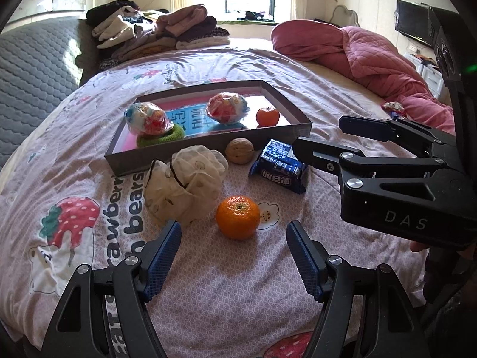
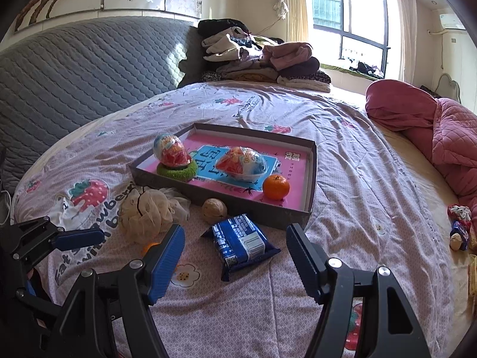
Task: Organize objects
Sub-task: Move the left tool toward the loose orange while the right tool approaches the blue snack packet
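Both tongs stand wide apart and hold nothing: my left gripper (image 1: pixel 234 235) hangs over the bedsheet (image 1: pixel 238 283) with the loose tangerine (image 1: pixel 237 221) just beyond its ribbed blue pads (image 1: pixel 162 261), and my right gripper (image 2: pixel 235 238) frames the crinkly blue snack packet (image 2: pixel 241 241). Taking the shallow grey cardboard tray (image 2: pixel 238 208) as my landmark, a wrinkled walnut (image 2: pixel 214 210) sits just in front of its near wall, with a soft cream mesh scrunchie (image 2: pixel 149 213) to the walnut's left. Inside the tray, on a glossy pink liner, one plastic-wrapped egg (image 2: pixel 172 150) stands on a fuzzy green ring (image 2: pixel 177 170), a second wrapped egg (image 2: pixel 241 161) lies at centre, and a small tangerine (image 2: pixel 276 187) rests by the near right corner. From the right wrist, the loose tangerine is nearly hidden behind my finger.
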A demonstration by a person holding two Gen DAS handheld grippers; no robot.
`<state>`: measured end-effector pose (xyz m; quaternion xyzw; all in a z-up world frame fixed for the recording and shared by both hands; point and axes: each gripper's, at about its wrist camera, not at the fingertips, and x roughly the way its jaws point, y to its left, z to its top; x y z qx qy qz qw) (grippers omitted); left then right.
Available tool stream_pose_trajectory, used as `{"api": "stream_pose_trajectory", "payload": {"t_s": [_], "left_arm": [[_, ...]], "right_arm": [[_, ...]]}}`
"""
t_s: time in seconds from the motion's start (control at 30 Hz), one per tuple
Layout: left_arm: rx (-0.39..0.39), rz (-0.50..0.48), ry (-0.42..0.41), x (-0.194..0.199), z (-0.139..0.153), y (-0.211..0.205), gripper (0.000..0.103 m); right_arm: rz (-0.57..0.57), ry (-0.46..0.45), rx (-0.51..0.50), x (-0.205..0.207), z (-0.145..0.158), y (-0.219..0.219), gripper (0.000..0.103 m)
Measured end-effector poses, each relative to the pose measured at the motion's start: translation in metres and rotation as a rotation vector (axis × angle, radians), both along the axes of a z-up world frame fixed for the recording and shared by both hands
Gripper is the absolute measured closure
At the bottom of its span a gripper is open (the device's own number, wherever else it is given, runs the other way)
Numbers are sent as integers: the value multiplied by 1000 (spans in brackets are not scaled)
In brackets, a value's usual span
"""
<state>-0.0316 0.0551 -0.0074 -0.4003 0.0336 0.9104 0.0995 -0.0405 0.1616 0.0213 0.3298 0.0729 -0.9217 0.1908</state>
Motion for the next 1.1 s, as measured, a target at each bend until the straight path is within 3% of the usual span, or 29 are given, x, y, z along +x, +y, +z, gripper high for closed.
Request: {"api": "stream_pose_trajectory", "payload": {"t_s": [1.1], "left_arm": [[77, 24, -71, -20, -35, -8, 29]], "right_arm": [[26, -60, 101, -15, -31, -4, 33]]}}
